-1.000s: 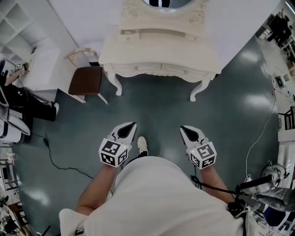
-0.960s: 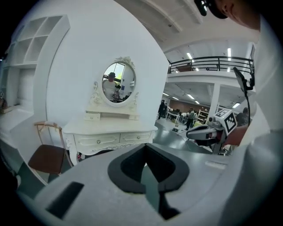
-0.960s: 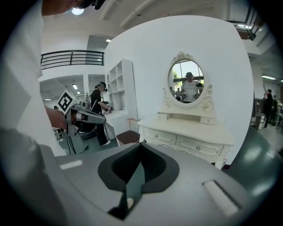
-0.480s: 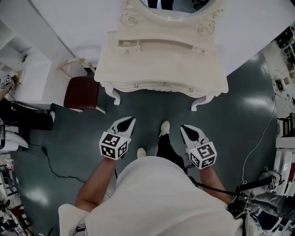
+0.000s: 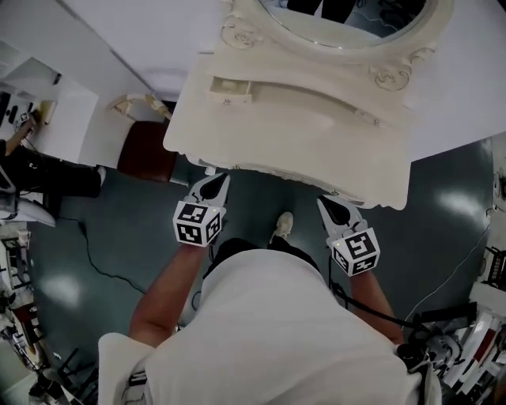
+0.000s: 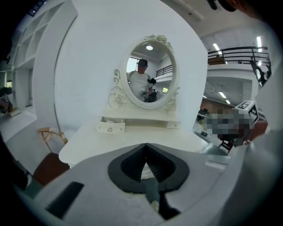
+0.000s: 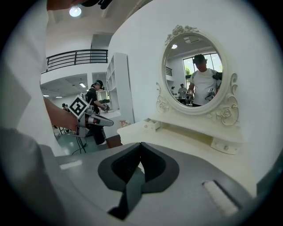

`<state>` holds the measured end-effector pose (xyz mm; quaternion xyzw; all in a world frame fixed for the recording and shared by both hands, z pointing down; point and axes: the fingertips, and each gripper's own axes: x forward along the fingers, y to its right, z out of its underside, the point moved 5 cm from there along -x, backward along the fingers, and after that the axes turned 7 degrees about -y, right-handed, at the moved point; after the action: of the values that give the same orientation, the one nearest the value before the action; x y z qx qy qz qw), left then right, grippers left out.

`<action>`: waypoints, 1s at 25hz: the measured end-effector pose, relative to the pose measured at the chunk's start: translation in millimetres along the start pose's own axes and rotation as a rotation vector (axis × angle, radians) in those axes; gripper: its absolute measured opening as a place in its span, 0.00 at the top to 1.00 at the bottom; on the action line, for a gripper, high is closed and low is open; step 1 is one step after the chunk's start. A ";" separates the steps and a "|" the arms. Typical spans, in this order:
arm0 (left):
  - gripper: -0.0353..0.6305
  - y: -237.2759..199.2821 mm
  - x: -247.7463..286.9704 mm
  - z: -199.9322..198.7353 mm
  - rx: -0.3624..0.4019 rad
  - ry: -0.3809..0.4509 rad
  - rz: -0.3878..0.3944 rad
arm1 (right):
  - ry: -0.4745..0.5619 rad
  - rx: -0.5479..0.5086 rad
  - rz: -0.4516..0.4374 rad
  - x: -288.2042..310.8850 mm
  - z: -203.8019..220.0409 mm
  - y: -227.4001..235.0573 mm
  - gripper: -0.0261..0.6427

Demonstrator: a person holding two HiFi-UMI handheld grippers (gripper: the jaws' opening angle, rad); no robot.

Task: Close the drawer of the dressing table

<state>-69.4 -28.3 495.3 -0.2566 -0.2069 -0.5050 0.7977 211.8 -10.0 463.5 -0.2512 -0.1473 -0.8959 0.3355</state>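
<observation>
Twice checked jaw state, once per gripper view: found left gripper (image 6: 146, 148) closed pad to pad with nothing between, and right gripper (image 7: 140, 145) closed and empty likewise. Judged sensible for the job: closing needs a push, not a grasp, so shut tips serve as one blunt nose.

Located drawer (image 6: 110, 127) ahead of the left gripper, up and to the left of its tips. Sits on the raised back shelf of the dressing table (image 5: 300, 154), below the left foot of the mirror (image 5: 348, 24). Noted its knobbed front standing proud of the shelf face, i.e. open; contents too small to tell. From the right gripper, same drawer nearly dead ahead but farther off, across the tabletop. Noted twin drawer (image 7: 225, 145) ahead and right of the right gripper; looks flush, so no work there.

In the head view, found both grippers side by side at the table's front edge, well apart from the drawer, touching nothing. Judged as approach posture. Expect the left gripper to take the push, being nearer. Would need to reach across the tabletop and meet the drawer front square, else risk skewing it in its slot. Ignored chair (image 5: 146, 146), off to the left of the left gripper.
</observation>
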 end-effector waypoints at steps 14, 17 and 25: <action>0.85 -117.5 140.8 -42.9 -0.079 -0.072 -0.147 | -0.049 0.065 0.051 52.0 -37.0 78.7 0.96; 0.83 -143.5 168.2 -51.4 -0.067 -0.098 -0.154 | -0.056 0.087 0.101 58.1 -53.0 84.2 0.96; 0.77 -198.4 227.1 -60.3 -0.084 -0.157 -0.154 | -0.102 0.127 0.200 80.8 -76.1 95.2 0.96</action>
<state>-154.3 -295.4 621.7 -0.3118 -0.2664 -0.5513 0.7265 196.9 -155.1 453.7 -0.2883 -0.1947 -0.8329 0.4305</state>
